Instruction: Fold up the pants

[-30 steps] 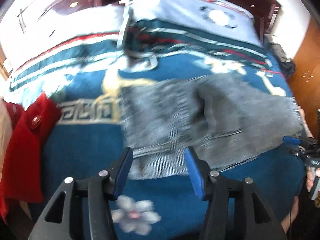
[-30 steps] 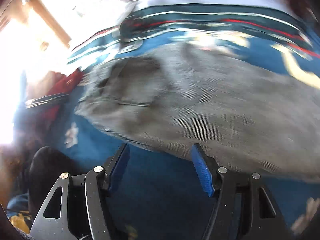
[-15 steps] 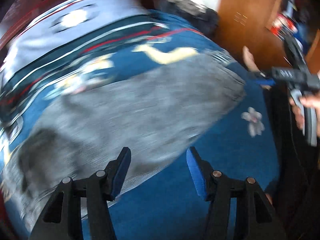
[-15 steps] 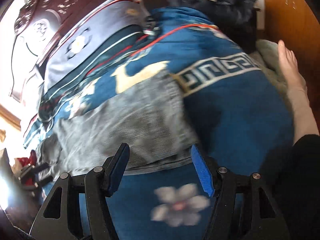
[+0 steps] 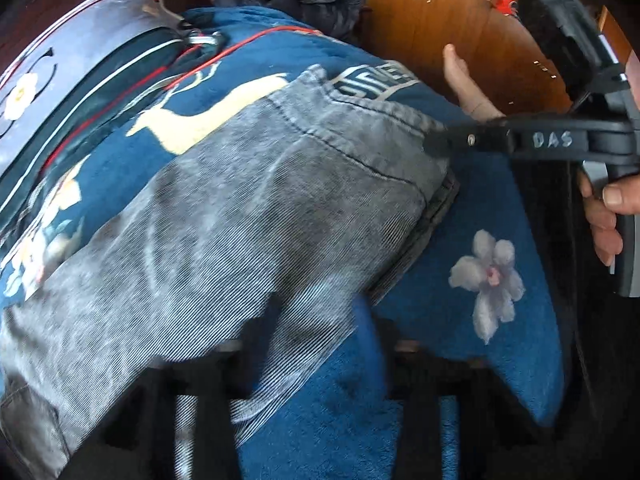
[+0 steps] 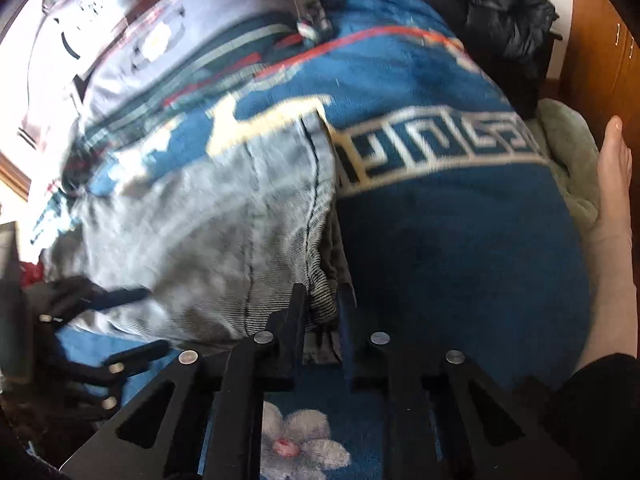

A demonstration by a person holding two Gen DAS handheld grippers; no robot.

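Grey washed jeans (image 5: 248, 216) lie flat across a blue patterned blanket (image 5: 460, 208) on a bed, legs stacked, hem to the right. My left gripper (image 5: 316, 320) is blurred, its fingers closing on the near edge of the leg. My right gripper (image 6: 322, 304) is shut on the hem corner of the jeans (image 6: 200, 232). It also shows in the left wrist view (image 5: 440, 140), at the hem. The left gripper shows in the right wrist view (image 6: 120, 296) at the left.
A striped pillow (image 5: 80, 64) lies at the bed's head. Dark clothes (image 6: 508, 28) are piled at the far corner. A wooden wardrobe (image 5: 440, 8) stands to the right. A bare foot (image 6: 612, 208) rests beside the bed's right edge.
Both grippers moved to the hem end of the jeans. The right gripper went from open to shut on the hem corner. The left gripper's fingers came down onto the near edge.
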